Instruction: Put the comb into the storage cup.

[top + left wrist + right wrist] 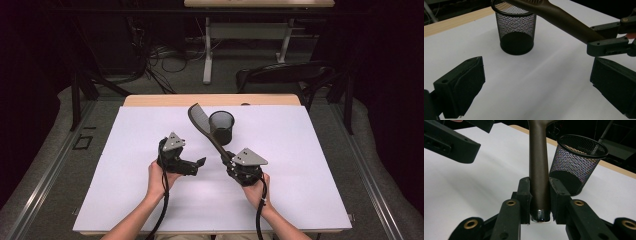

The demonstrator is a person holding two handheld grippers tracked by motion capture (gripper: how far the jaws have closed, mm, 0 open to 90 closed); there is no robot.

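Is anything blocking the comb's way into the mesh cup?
Nothing visible. The right gripper is shut on the comb handle; the comb's head already passes by the mesh cup rim, and the left gripper stands clear.

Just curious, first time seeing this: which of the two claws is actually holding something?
The right claw: it is clamped on the brown comb's handle beside the mesh cup. The left claw hangs open.
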